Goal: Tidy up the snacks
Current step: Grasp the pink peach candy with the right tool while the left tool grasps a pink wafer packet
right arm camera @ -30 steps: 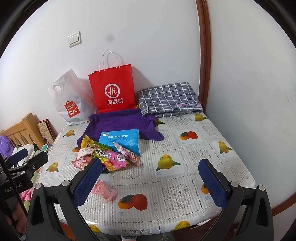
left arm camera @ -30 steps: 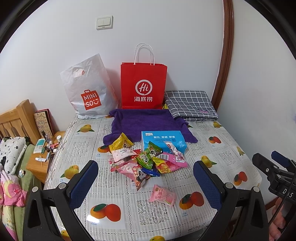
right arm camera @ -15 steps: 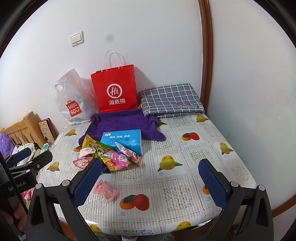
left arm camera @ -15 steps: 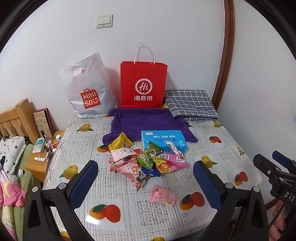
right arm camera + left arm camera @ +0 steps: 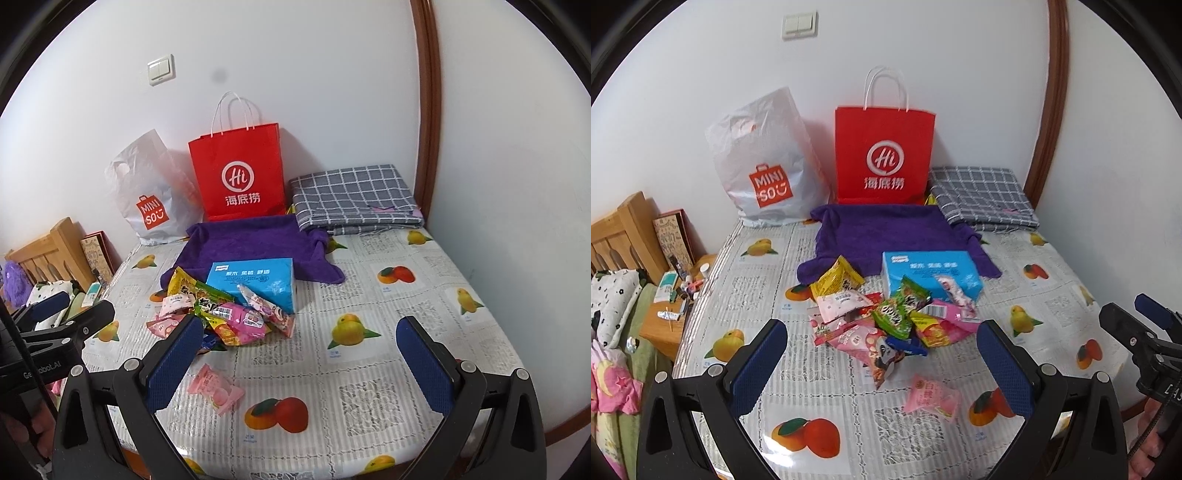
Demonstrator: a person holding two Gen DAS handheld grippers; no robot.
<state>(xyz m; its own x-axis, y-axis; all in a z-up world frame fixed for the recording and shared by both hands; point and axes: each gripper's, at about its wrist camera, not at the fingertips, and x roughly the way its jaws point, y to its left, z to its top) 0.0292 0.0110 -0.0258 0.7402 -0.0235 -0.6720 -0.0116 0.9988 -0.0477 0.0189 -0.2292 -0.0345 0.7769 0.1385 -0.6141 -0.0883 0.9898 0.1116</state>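
Note:
A pile of snack packets (image 5: 886, 317) (image 5: 229, 314) lies mid-table in front of a blue box (image 5: 929, 271) (image 5: 255, 280). One pink packet (image 5: 932, 397) (image 5: 216, 387) lies apart, nearer me. A purple cloth (image 5: 886, 232) (image 5: 251, 243) is spread behind the box. My left gripper (image 5: 882, 365) is open and empty, hovering just short of the pile. My right gripper (image 5: 299, 362) is open and empty, to the right of the pile; it also shows at the right edge of the left wrist view (image 5: 1145, 332).
A red paper bag (image 5: 884, 155) (image 5: 238, 173) and a white Miniso bag (image 5: 764, 166) (image 5: 151, 199) stand against the wall. A folded grey checked cloth (image 5: 982, 195) (image 5: 354, 199) lies back right. The fruit-print table (image 5: 820, 413) has a bedside stand (image 5: 670, 317) at its left.
Both grippers have edged slightly forward toward the table; the snacks sit a little closer in view. Nothing on the table has moved.

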